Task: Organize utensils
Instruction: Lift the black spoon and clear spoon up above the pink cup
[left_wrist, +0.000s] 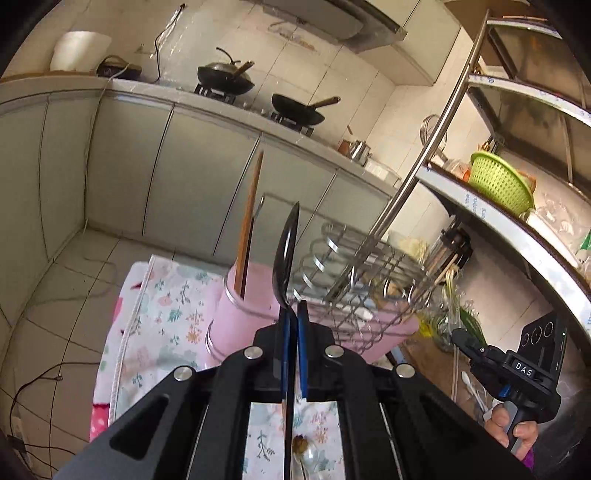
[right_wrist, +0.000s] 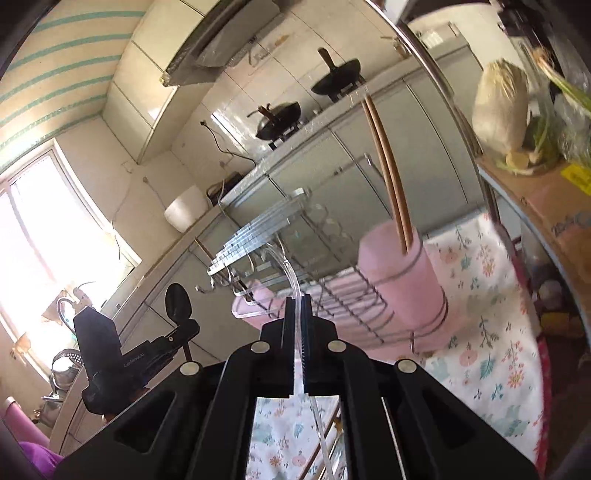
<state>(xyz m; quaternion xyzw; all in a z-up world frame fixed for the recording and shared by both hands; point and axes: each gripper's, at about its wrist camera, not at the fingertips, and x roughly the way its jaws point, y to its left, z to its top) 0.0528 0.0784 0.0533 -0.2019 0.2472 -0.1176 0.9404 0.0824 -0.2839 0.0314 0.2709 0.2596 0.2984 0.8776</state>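
The left gripper (left_wrist: 292, 314) is clenched on a black spoon (left_wrist: 285, 254), its blue pads pinching the neck just below the bowl. The bowl stands upright above the fingertips, edge-on to the camera, and the thin handle runs back down between the jaws. The spoon is held in the air, clear of the table.

The right gripper (right_wrist: 299, 306) is clamped on a clear plastic utensil (right_wrist: 286, 264), whose transparent stem curves up and to the left from the fingertips. Its far end is too faint against the rack to make out what kind of utensil it is. It, too, is held aloft.

On the table, covered by a floral cloth (left_wrist: 166, 317), stands a pink utensil holder (right_wrist: 402, 280) ringed by wire bands. A pair of brown chopsticks (right_wrist: 388, 170) stands in it, leaning against the rim. Just beside the holder sits a metal wire dish rack (left_wrist: 354, 266) over a pink tray (right_wrist: 255, 310).

A hand (left_wrist: 511, 428) grips the handle of the right-hand device at the lower right of the left wrist view. Behind the table, two black woks (left_wrist: 225, 75) sit on the stove. A green colander (left_wrist: 500, 181) rests on a steel shelf to the right.
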